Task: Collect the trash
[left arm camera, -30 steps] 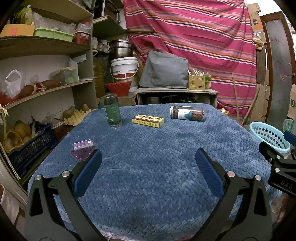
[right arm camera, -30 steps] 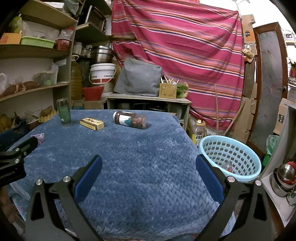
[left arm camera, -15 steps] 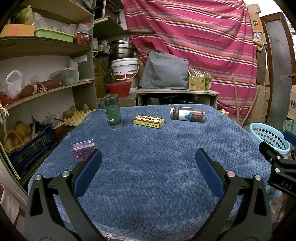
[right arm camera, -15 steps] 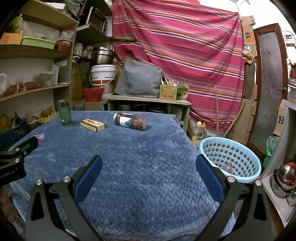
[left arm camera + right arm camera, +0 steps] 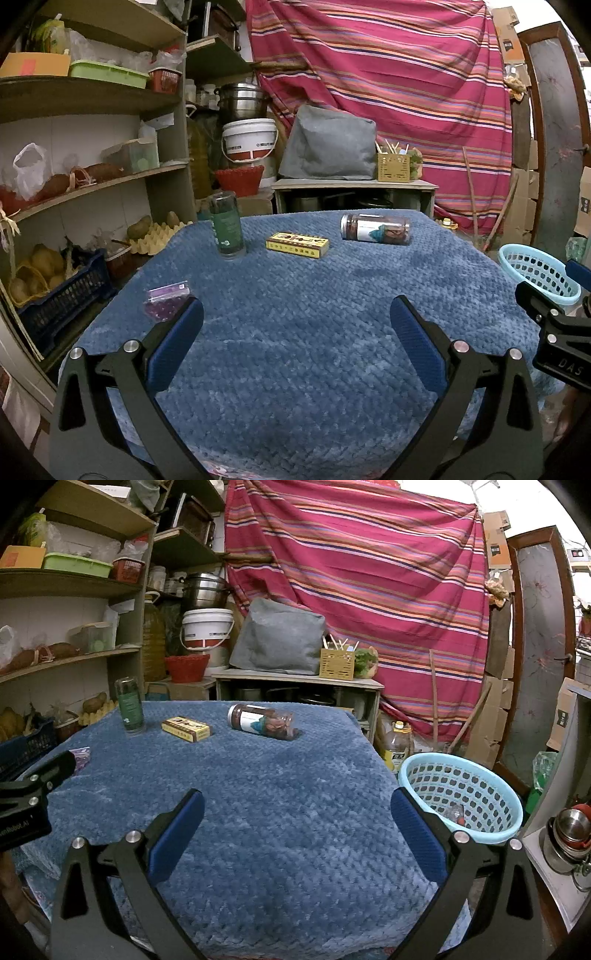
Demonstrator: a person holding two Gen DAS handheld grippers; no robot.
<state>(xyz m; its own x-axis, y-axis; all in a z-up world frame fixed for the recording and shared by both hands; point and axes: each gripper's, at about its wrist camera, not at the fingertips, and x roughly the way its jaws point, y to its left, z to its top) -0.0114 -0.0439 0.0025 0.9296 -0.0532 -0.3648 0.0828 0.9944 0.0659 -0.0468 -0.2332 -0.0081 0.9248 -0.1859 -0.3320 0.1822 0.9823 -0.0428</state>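
Holding both fingers spread and empty, I judged the small purple plastic pouch [image 5: 168,304] nearest my left gripper [image 5: 295,332].

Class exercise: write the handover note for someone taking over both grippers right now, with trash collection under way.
Left gripper and right gripper: both open, empty, above the near side of the blue-covered table.
On the table: green bottle upright, yellow box flat, brown jar on its side, purple bag near the left edge.
Blue basket stands right of the table, one small item inside.
Left: all four table items.
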